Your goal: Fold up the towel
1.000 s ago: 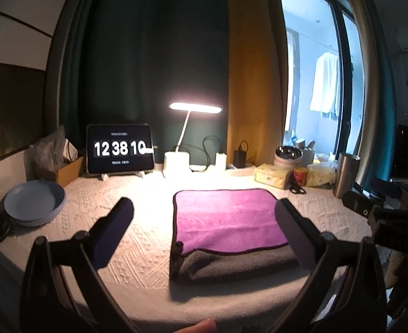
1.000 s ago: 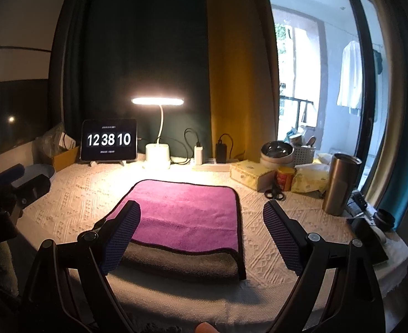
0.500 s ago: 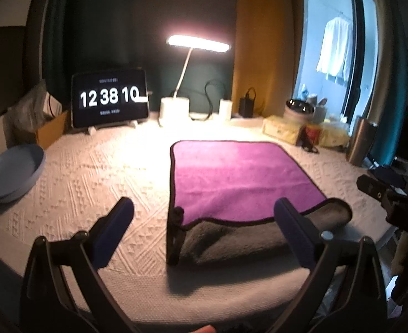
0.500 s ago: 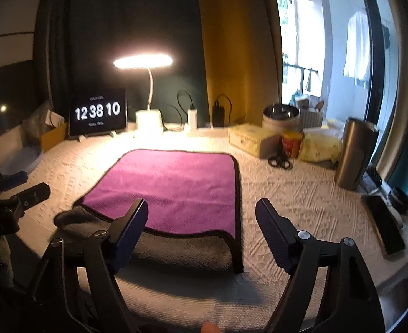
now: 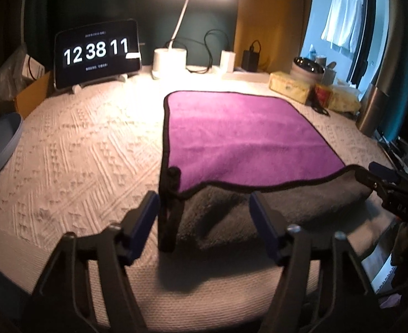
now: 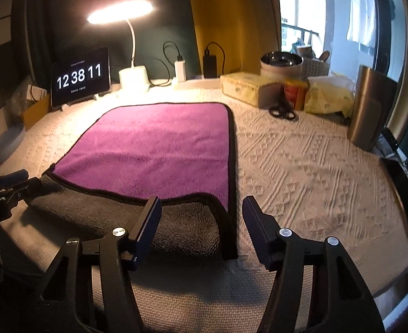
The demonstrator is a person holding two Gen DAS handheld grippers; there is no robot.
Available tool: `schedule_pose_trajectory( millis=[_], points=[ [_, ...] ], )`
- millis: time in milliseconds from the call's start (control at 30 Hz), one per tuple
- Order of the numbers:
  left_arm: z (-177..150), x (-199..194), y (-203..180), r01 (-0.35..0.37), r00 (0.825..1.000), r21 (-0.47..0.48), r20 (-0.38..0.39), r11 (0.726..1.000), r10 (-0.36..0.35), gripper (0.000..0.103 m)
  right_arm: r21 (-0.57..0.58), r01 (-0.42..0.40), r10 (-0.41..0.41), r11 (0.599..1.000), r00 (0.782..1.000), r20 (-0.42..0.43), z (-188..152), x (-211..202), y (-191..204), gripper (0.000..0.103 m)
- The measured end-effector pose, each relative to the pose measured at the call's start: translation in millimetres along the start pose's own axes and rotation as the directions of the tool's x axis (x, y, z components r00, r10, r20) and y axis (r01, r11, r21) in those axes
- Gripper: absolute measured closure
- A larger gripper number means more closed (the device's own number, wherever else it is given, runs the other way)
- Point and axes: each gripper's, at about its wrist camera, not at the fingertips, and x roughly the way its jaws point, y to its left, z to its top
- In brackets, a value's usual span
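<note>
Our left gripper (image 5: 204, 208) and right gripper (image 6: 201, 211) both hang spread at the near corners of the towel (image 5: 240, 136), pinching nothing. It lies flat on the tablecloth (image 6: 301, 166), near edge curled grey-side up; we judge folding barely begun.

Left gripper (image 5: 204, 208): black angular frame, dark blue fingers (image 5: 144, 222), one silver screw at each right-side linkage joint. Right gripper (image 6: 201, 216): identical black frame, ribbed blue fingers (image 6: 148, 222), silver screws at joints.
</note>
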Motion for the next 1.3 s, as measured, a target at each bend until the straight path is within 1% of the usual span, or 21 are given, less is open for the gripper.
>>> schedule_pose_trajectory(
  millis=[67, 133, 200, 233, 267, 300, 333, 400, 467, 500, 567, 667, 900, 1067, 1300],
  points=[
    [-1, 3, 1, 0.009, 1.000, -0.001, -0.010, 1.000, -0.009, 0.040, -0.001, -0.006, 0.006, 1.000, 1.000, -0.011, -2, 3, 0, 0.041],
    [-3, 7, 2, 0.010, 1.000, 0.000, -0.028, 1.000, -0.010, 0.049, -0.004, -0.011, 0.011, 1.000, 1.000, -0.022, -4, 6, 1, 0.046],
    [-6, 10, 2, 0.016, 0.999, 0.003, -0.044, 1.000, -0.016, 0.052, -0.006, -0.009, 0.009, 1.000, 1.000, -0.030, -5, 8, 3, 0.052],
    [-7, 11, 2, 0.013, 0.999, 0.006, -0.049, 1.000, -0.012, 0.057, -0.007, -0.008, 0.008, 1.000, 0.999, -0.032, -6, 9, 3, 0.054],
    [-8, 13, 1, 0.009, 0.998, 0.011, -0.059, 1.000, -0.008, 0.060, -0.009, -0.006, 0.005, 1.000, 0.999, -0.033, -7, 10, 3, 0.058],
    [-10, 15, 1, 0.005, 0.998, 0.015, -0.068, 1.000, -0.004, 0.061, -0.012, -0.004, 0.004, 1.000, 0.999, -0.034, -8, 10, 3, 0.063],
    [-10, 16, 1, 0.001, 0.997, 0.017, -0.071, 1.000, 0.000, 0.063, -0.015, 0.000, -0.001, 1.000, 0.999, -0.034, -8, 11, 3, 0.066],
    [-10, 15, 1, -0.009, 0.998, 0.023, -0.065, 1.000, 0.010, 0.071, -0.018, 0.010, -0.011, 1.000, 1.000, -0.028, -8, 10, 2, 0.082],
    [-9, 12, 0, -0.016, 0.998, 0.041, -0.053, 0.999, 0.018, 0.080, -0.019, 0.017, -0.017, 1.000, 1.000, -0.026, -8, 10, 1, 0.089],
    [-8, 10, -2, -0.016, 0.999, 0.048, -0.045, 0.999, 0.018, 0.082, -0.018, 0.018, -0.018, 1.000, 1.000, -0.018, -8, 9, 0, 0.092],
    [-6, 8, -2, -0.013, 0.999, 0.053, -0.037, 0.998, 0.015, 0.086, -0.024, 0.021, -0.021, 0.999, 1.000, -0.007, -7, 6, 0, 0.095],
    [-3, 4, -4, -0.010, 1.000, 0.056, -0.026, 0.998, 0.011, 0.088, -0.034, 0.022, -0.022, 0.999, 0.999, 0.025, -2, 0, 1, 0.097],
    [14, -8, -4, -0.005, 1.000, 0.057, 0.016, 0.998, 0.004, 0.089, -0.042, 0.027, -0.022, 0.999, 0.994, 0.103, 12, -13, -1, 0.097],
    [30, -14, -5, -0.003, 0.999, 0.057, 0.049, 0.998, 0.000, 0.089, -0.053, 0.020, -0.012, 0.998, 0.988, 0.156, 26, -21, 0, 0.097],
    [53, -14, -7, -0.001, 0.996, 0.063, 0.087, 0.998, -0.005, 0.089, -0.067, 0.012, 0.003, 0.998, 0.977, 0.213, 48, -21, -2, 0.097]
  ],
)
